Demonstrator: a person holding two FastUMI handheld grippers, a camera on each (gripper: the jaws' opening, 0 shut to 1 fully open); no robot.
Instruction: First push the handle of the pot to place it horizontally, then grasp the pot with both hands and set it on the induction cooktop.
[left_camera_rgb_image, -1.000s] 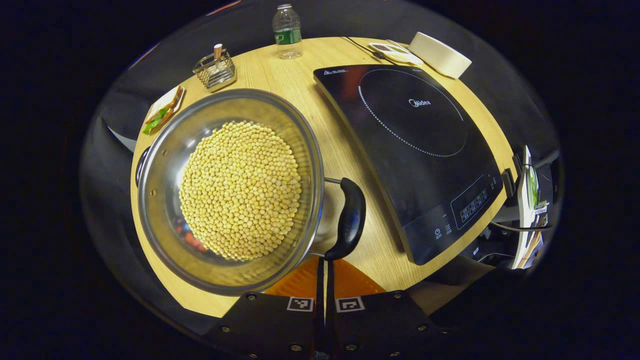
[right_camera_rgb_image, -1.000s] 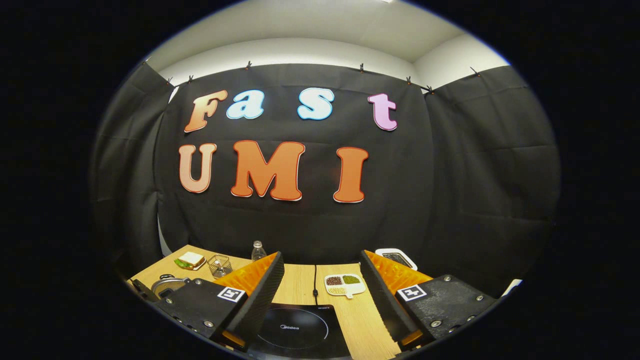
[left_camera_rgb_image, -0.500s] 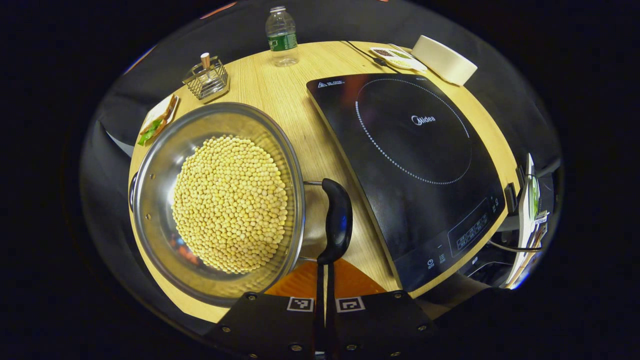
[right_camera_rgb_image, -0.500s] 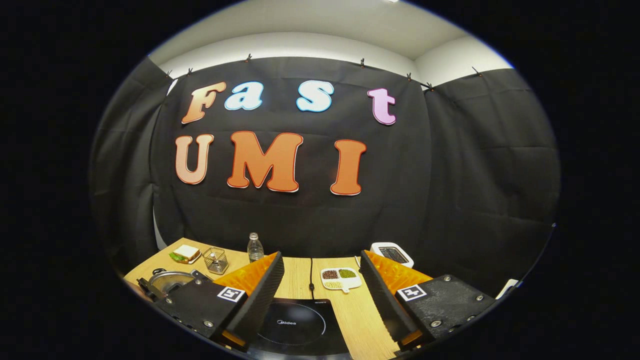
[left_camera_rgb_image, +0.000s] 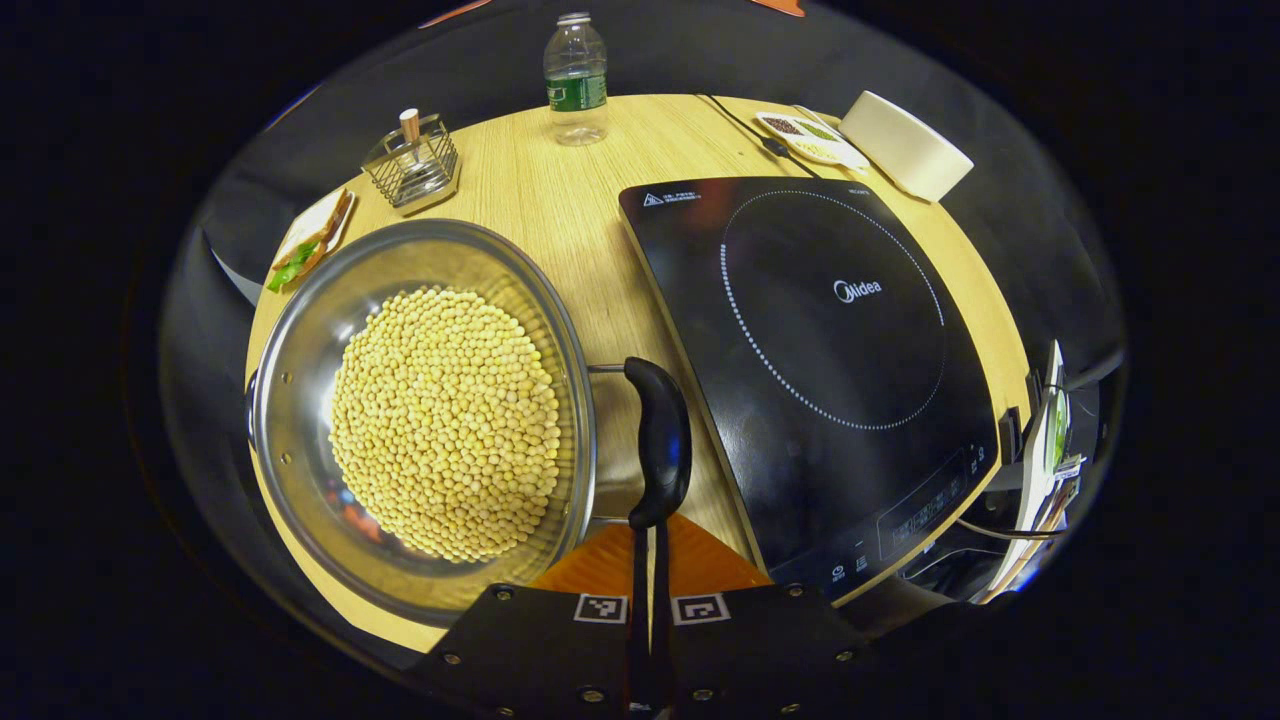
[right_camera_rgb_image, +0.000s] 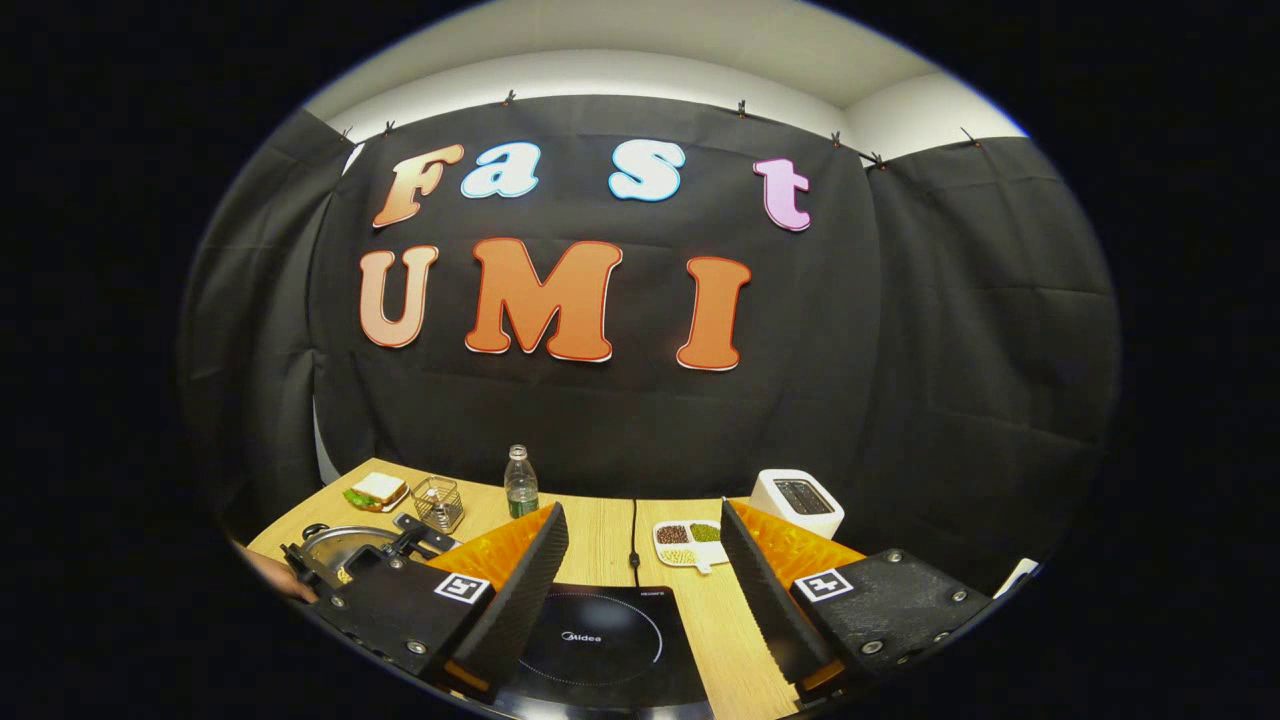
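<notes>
With its two fingers pressed flat together, the left gripper (left_camera_rgb_image: 650, 545) comes at the black handle (left_camera_rgb_image: 660, 455) of the pot (left_camera_rgb_image: 420, 420) as a blunt wedge, and that closed stance makes sense: it grips nothing, it is there to shove. The fingertips sit right at the near end of the handle, apparently touching it, though I can't be sure of contact from this angle.

The pot itself sits on the wooden table (left_camera_rgb_image: 570, 200), left of the induction cooktop (left_camera_rgb_image: 830, 330) and just beside its edge, heaped with yellow beans (left_camera_rgb_image: 445, 420). In the left gripper view the handle runs along the pot's right side, in the narrow strip between steel wall and cooktop, so my read is that the handle-pushing step is under way and not yet settled.

Over to the right gripper (right_camera_rgb_image: 640, 570): jaws spread wide, nothing between them, held above the near end of the cooktop and looking level across the table. That looks like a waiting pose, ready for the two-handed lift. From there you can make out the pot's rim at far left, with the other gripper over it.

Further back stand a water bottle (left_camera_rgb_image: 575, 70), a wire caddy (left_camera_rgb_image: 412, 165), a sandwich (left_camera_rgb_image: 305, 245), a divided dish (right_camera_rgb_image: 690, 540) and a white toaster (right_camera_rgb_image: 797, 502), all well clear of the route. A full pot means beans could spill if the lift tips.
</notes>
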